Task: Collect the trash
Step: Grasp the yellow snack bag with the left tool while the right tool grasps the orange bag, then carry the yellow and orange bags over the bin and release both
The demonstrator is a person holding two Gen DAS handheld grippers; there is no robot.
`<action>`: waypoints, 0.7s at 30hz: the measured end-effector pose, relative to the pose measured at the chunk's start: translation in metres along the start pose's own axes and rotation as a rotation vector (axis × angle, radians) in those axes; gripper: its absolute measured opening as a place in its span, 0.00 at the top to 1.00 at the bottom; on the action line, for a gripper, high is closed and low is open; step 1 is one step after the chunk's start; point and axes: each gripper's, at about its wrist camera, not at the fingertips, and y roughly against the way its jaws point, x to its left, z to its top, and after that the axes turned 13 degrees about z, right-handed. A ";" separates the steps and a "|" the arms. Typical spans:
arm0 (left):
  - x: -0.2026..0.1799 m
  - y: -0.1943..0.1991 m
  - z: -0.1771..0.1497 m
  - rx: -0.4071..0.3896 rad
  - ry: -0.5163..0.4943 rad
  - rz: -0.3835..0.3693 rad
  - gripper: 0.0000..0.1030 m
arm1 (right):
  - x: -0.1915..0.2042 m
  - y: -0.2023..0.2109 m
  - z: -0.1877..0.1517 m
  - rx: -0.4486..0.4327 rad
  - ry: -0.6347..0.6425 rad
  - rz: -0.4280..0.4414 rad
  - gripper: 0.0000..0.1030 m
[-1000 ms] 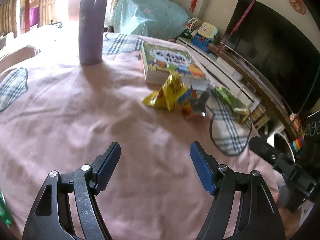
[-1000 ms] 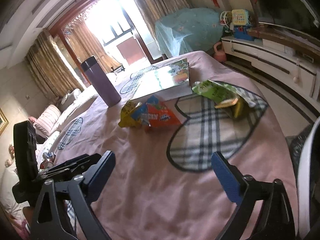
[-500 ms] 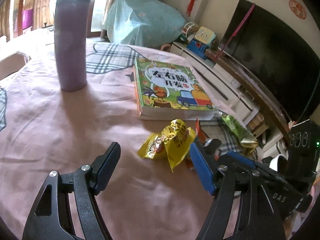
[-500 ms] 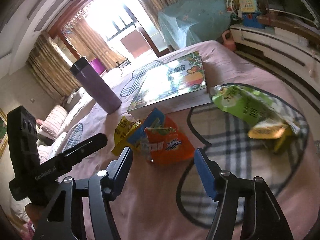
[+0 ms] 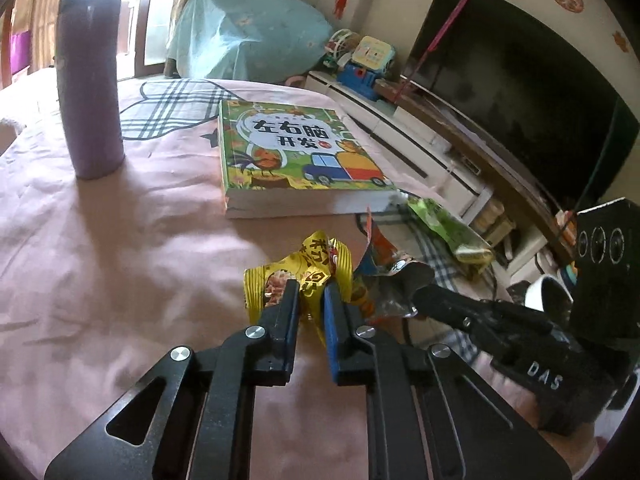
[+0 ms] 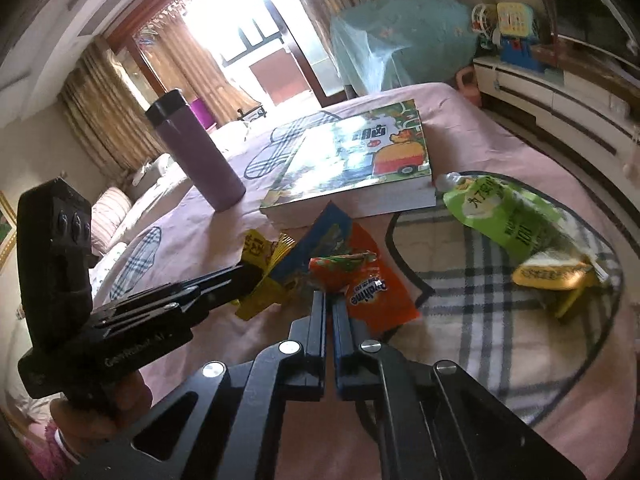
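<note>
Yellow wrapper point(image 5: 316, 268) clamped in left gripper point(image 5: 311, 292), orange wrapper point(image 6: 362, 280) pinched by right gripper point(image 6: 328, 298)

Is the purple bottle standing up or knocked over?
Upright. The purple bottle stands on its base on the pink tablecloth, dark cap on top, beside the picture book.

Each camera sits just behind its own claw, low and close over the pink tabletop point(image 5: 100, 260). The left view faces the book point(image 5: 292, 152) and the television point(image 5: 520, 92) beyond. The right view faces the bright window point(image 6: 256, 40). Both take in the book, the purple flask point(image 6: 196, 156), the yellow wrapper point(image 5: 316, 268) and the other claw.
</note>
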 end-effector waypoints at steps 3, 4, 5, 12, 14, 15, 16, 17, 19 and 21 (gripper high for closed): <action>0.004 0.012 -0.009 -0.004 0.019 -0.005 0.90 | 0.000 0.011 -0.004 -0.014 -0.008 -0.011 1.00; 0.005 0.017 -0.012 -0.007 0.027 -0.012 0.90 | -0.001 0.013 -0.005 -0.018 -0.010 -0.008 1.00; 0.005 0.023 -0.016 -0.012 0.031 -0.015 0.91 | -0.001 0.017 -0.006 -0.022 -0.013 -0.007 1.00; -0.001 0.056 -0.038 -0.024 0.039 -0.039 0.91 | 0.006 0.040 -0.019 -0.050 -0.020 0.010 1.00; -0.009 0.064 -0.044 -0.028 0.026 -0.044 0.91 | 0.008 0.047 -0.024 -0.058 -0.022 0.014 1.00; -0.014 0.068 -0.048 -0.029 0.014 -0.046 0.91 | 0.009 0.051 -0.026 -0.061 -0.025 0.016 1.00; -0.019 0.071 -0.051 -0.029 0.008 -0.045 0.91 | 0.010 0.057 -0.030 -0.066 -0.027 0.017 1.00; -0.023 0.073 -0.054 -0.028 0.002 -0.046 0.91 | 0.011 0.062 -0.033 -0.071 -0.028 0.015 1.00; -0.033 0.078 -0.060 -0.023 -0.011 -0.048 0.91 | 0.011 0.074 -0.040 -0.084 -0.035 0.012 1.00; -0.043 0.084 -0.066 -0.026 -0.031 -0.044 0.91 | 0.010 0.087 -0.048 -0.099 -0.045 0.007 1.00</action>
